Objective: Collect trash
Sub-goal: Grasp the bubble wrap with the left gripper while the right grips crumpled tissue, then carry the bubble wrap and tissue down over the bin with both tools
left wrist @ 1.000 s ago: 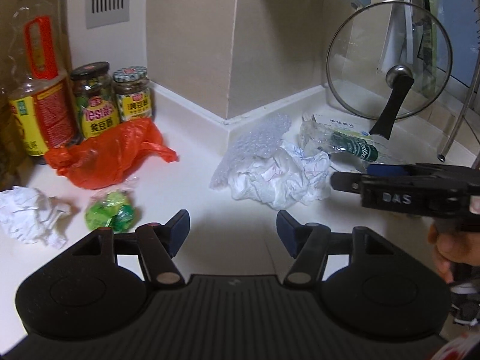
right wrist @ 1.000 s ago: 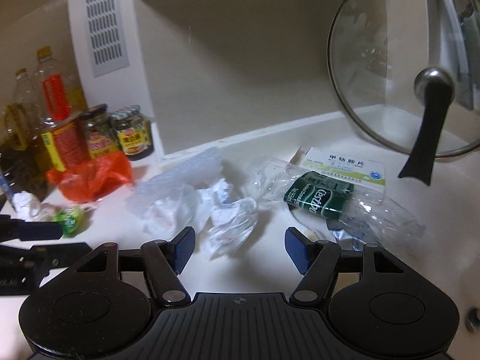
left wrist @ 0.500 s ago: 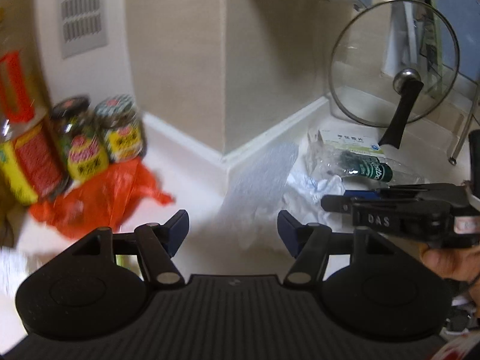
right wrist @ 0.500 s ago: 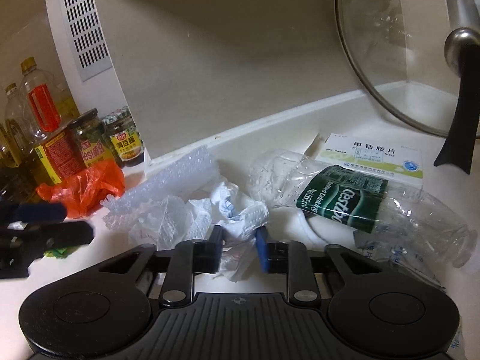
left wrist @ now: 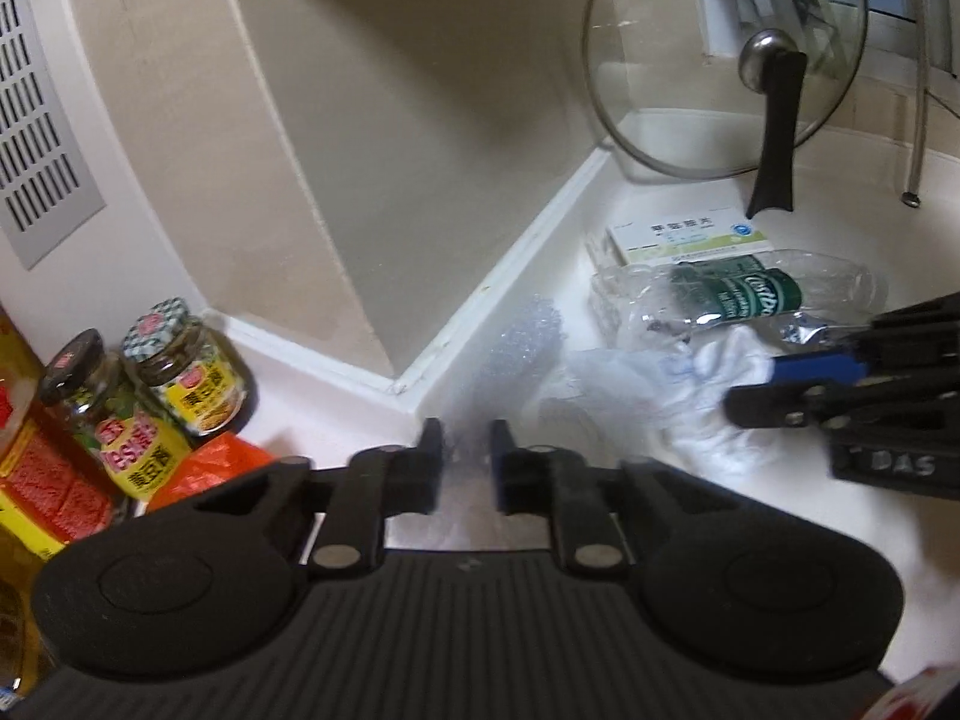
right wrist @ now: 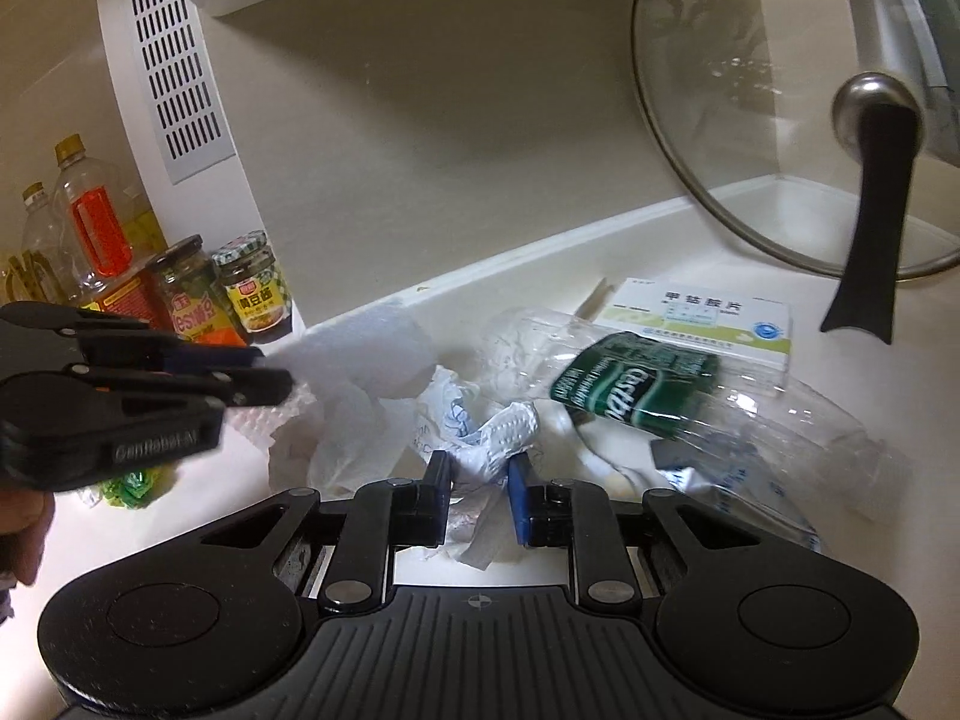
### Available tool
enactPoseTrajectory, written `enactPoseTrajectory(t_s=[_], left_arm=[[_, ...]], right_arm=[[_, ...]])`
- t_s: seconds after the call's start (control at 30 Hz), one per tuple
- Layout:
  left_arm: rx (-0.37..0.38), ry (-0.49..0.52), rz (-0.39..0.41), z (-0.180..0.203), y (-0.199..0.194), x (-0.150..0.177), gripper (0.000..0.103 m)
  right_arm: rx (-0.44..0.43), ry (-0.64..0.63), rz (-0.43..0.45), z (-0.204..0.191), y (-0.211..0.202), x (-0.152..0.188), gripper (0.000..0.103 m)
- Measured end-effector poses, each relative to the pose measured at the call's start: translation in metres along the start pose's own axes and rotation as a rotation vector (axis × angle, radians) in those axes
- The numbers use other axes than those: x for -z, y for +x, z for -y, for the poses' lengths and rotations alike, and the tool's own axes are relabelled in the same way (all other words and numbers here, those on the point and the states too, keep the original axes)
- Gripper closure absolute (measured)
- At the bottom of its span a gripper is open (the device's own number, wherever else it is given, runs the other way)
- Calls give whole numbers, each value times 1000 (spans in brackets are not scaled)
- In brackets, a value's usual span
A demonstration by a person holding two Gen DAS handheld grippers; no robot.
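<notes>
My left gripper [left wrist: 467,450] is shut on a sheet of clear bubble wrap [left wrist: 510,354], which also shows in the right wrist view [right wrist: 360,360]. My right gripper [right wrist: 478,474] is shut on a crumpled white paper [right wrist: 480,444], seen from the left wrist as a white wad [left wrist: 714,384]. A crushed clear bottle with a green label [right wrist: 636,390] lies just right of the paper, against a white medicine box [right wrist: 702,318]. A small green wrapper [right wrist: 129,483] lies on the counter under the left gripper [right wrist: 282,387].
A glass pan lid [right wrist: 780,138] leans on the wall at the right. Two jars [left wrist: 144,402] and oil bottles [right wrist: 96,234] stand at the left by a red plastic bag [left wrist: 222,462]. The wall corner juts out behind the trash.
The left gripper moved right and forward and shut on the bubble wrap. The right gripper shut on the crumpled paper half a second ago and still holds it.
</notes>
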State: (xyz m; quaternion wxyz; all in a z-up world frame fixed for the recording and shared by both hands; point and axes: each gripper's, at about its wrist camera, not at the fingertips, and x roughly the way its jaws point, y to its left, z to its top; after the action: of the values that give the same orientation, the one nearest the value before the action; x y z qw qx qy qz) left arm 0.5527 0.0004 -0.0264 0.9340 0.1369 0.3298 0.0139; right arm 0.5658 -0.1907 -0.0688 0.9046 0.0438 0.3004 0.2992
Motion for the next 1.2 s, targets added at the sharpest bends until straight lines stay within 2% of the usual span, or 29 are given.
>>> enactPoseTrajectory(t_s=[0.3,0.7,0.9,1.2], left_arm=[[-22,-116,57,-21,-48,4,94],[31,-252,78,-13,-138,43,94],[58,-301,68,1,-182,76,94],[88,-379,18,16,-230,133,94]], right_arm=[[43,-6,63,-6,-39,3,82],[44,-40,118,-37,-109,17,82],[12,-62,97,-63,-146,40,82],[-68,-110,4,-101,-188,83,82]])
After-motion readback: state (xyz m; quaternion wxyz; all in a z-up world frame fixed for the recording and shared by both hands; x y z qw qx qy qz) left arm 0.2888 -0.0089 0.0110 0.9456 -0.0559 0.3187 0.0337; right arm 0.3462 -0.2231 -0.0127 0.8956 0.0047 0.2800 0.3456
